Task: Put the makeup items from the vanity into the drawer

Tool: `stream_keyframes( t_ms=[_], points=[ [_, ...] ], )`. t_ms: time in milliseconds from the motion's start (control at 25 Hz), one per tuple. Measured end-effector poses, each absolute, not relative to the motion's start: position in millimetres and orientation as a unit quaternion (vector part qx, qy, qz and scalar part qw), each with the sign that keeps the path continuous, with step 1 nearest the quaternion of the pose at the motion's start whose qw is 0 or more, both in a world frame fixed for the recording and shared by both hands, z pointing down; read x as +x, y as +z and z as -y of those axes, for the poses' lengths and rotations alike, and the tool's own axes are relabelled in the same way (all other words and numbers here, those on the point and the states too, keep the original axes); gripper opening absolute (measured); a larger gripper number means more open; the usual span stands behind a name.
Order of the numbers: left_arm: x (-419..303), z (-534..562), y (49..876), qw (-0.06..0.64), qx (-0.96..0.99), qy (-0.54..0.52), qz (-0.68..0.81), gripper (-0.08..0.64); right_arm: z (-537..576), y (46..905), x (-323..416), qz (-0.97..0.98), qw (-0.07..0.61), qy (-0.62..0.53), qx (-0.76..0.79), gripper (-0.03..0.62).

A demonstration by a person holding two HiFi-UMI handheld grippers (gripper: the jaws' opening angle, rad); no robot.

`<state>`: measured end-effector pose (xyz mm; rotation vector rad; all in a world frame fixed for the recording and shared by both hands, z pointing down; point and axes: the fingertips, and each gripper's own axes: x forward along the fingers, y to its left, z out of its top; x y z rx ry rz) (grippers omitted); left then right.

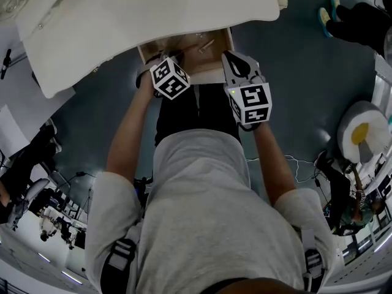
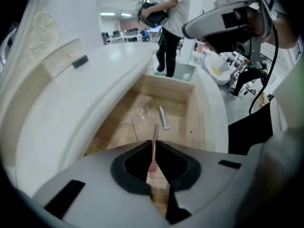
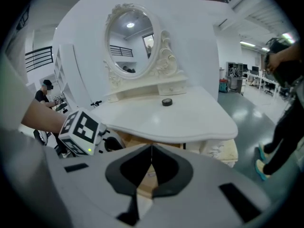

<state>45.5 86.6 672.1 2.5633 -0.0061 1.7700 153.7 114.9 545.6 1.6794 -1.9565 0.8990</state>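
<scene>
Grey polished floor (image 1: 294, 72) is spreading around a white curved vanity top (image 1: 153, 17) in the head view. A light wooden drawer (image 1: 208, 73) is standing pulled out beneath the vanity's front edge. A person in a grey shirt (image 1: 202, 213) is holding the left gripper (image 1: 164, 66) and the right gripper (image 1: 234, 63) side by side, just over the open drawer.

In the left gripper view, the jaws are pinching together on a thin pink stick (image 2: 154, 146). It is pointing ahead past their tips, above the inside of the drawer. On the drawer floor are lying a small white tube (image 2: 164, 118), a piece of crinkled clear plastic (image 2: 142, 109) and a thin dark stick (image 2: 134, 128), each apart from the others.

In the right gripper view, the jaws are resting closed together with nothing between them. Beyond them, a small black round pot (image 3: 166, 102) is sitting on the vanity top. It is in front of an oval mirror in a carved white frame (image 3: 132, 42).
</scene>
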Motion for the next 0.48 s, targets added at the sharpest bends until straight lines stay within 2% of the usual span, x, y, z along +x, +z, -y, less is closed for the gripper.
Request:
stream_keyframes(
  t_ms=[240,480],
  points=[
    [49,-81,602,0.032,0.865,0.491,0.100,0.007,-102,521,149,0.712,0.215,0.300,0.597,0.015],
    [46,-62,544,0.146,0.875,0.400,0.231,0.006,-79,492,149,0.729,0.205,0.272,0.593,0.015]
  ],
)
